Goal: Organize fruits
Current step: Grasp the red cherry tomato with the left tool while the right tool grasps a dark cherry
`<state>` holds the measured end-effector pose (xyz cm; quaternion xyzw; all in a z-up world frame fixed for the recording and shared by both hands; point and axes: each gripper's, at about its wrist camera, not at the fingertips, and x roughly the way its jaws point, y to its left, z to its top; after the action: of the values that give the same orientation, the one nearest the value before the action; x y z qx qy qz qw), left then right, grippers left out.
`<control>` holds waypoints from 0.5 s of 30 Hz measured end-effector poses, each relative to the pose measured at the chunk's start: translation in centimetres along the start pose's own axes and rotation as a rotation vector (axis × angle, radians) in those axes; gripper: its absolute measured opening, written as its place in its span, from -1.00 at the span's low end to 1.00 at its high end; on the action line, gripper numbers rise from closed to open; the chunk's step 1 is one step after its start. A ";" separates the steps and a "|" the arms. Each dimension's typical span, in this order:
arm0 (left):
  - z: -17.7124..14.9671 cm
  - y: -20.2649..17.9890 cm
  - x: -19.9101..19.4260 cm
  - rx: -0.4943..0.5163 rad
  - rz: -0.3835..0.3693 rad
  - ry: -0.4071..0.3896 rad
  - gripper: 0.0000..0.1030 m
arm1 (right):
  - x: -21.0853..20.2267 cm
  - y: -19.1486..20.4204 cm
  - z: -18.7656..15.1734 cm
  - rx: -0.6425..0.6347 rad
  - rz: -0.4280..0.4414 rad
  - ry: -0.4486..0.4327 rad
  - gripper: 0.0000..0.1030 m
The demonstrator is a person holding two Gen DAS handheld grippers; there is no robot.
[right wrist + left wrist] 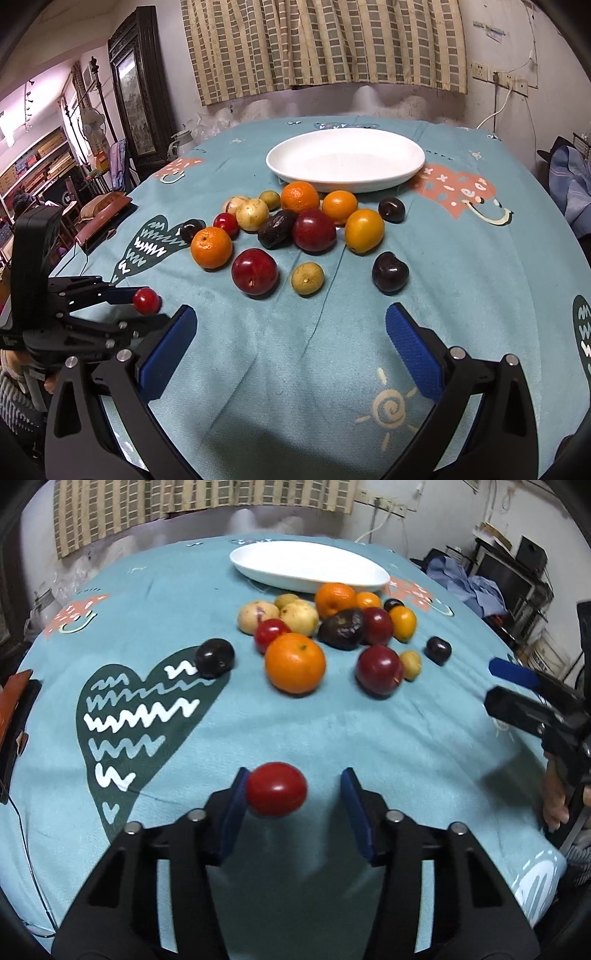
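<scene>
A small red fruit (276,788) lies between the open fingers of my left gripper (293,794), against the left pad and clear of the right pad. It also shows in the right wrist view (146,301) at the left gripper's tip. A pile of fruits sits mid-table: a large orange (295,663), red plums (379,669), dark plums (214,658), yellow fruits (299,617). A white oval dish (308,565) lies empty behind the pile. My right gripper (290,350) is open and empty, near a red plum (255,272) and a dark plum (390,272).
The table wears a teal cloth (295,731) with heart and sun prints. A brown case (105,214) lies at the table's left edge. Curtain and wall stand behind the table; shelves and clutter are at the right.
</scene>
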<state>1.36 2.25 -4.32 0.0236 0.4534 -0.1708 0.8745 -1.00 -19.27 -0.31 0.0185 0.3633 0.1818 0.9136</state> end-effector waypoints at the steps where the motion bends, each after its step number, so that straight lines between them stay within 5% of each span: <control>1: 0.0 0.1 0.0 -0.007 -0.001 -0.003 -0.21 | -0.1 0.0 0.0 -0.001 0.000 -0.005 0.97; 3: 0.0 0.6 -0.2 -0.032 -0.012 -0.008 -0.41 | -0.1 -0.2 0.1 0.001 0.000 -0.013 0.91; 5: 0.0 1.1 -0.2 -0.061 -0.043 -0.012 -0.41 | 0.2 -0.8 0.4 0.017 -0.007 -0.004 0.67; 9: -0.2 1.1 -0.8 -0.068 -0.067 -0.030 -0.41 | 1.7 -1.9 1.3 0.043 -0.024 0.053 0.57; 15: -0.2 0.9 -0.9 -0.061 -0.076 -0.036 -0.41 | 4.3 -1.0 2.9 -0.033 -0.025 0.156 0.14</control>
<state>1.01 3.44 -3.79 -0.0234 0.4431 -0.1902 0.8757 4.14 -18.49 -1.14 -0.0154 0.4304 0.1771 0.8849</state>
